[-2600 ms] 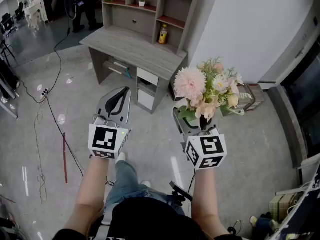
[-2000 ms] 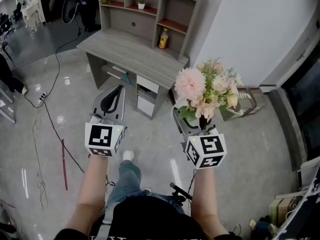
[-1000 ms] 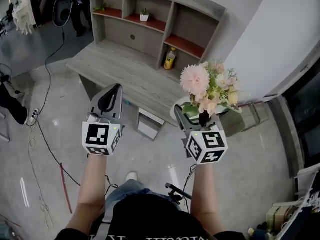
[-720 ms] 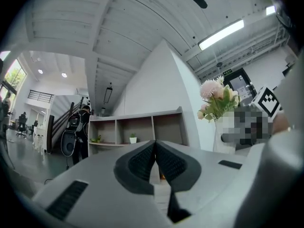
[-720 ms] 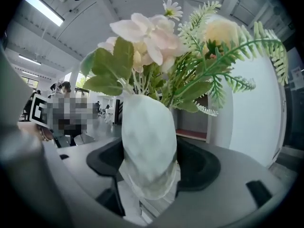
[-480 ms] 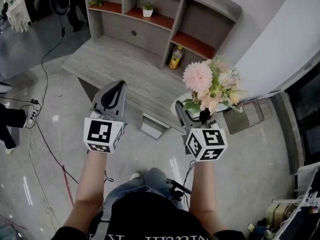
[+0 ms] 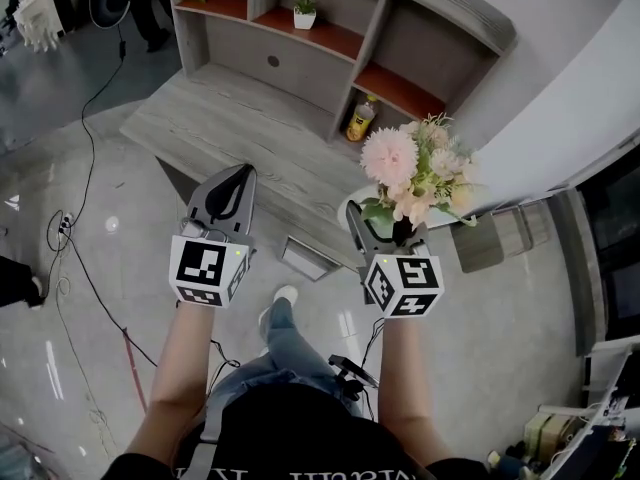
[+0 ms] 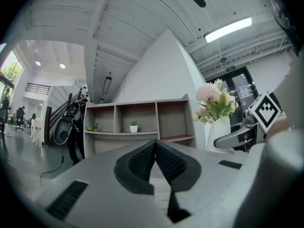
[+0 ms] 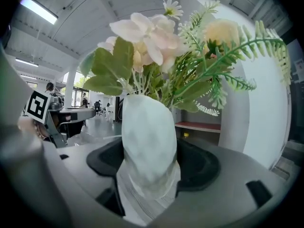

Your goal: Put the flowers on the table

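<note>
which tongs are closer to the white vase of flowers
Right. The right tongs are shut on the vase itself, with the flowers rising above them. The left tongs are shut and empty, apart from the vase on its left.

In the head view the flowers (image 7: 415, 173) and right gripper (image 7: 385, 226) hide most of the vase (image 9: 147, 141); the label on the bottle (image 7: 361, 120) is too small to read.
</note>
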Available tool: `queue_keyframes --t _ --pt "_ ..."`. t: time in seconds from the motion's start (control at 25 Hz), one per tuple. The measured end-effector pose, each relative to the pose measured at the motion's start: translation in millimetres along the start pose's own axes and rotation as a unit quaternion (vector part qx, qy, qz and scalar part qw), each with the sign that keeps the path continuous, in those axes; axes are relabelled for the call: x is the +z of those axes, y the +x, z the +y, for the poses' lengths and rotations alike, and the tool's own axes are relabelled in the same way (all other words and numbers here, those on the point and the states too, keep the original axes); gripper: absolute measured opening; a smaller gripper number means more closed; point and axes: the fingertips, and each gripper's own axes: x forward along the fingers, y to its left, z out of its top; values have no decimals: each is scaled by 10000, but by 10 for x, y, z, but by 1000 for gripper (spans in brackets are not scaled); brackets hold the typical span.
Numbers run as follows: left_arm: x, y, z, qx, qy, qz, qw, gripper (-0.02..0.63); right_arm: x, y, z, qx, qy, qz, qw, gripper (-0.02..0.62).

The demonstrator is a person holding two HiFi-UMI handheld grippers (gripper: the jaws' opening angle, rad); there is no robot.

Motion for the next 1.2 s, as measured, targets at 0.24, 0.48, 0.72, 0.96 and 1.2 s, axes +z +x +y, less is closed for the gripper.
queue_keyframes --t 0.24,0.48,0.72,0.96,1.2 --pt "-147 396 104 -72 -73 110 9999 11 -113 447 -104 107 25 2 9999 348" --pt "-343 807 285 -89 -181 346 9992 11 -321 940 -228 152 -12 65 9999 348" --pt "-537 1206 468 -155 -202 580 9980 11 -591 1423 -408 180 257 118 9994 348" --pt "-769 1465 683 -93 -245 767 9967 11 -895 1846 -533 171 189 439 9987 348" --pt "-938 1699 835 -139 -256 894 9956 11 -1083 2142 -545 306 99 612 9976 348"
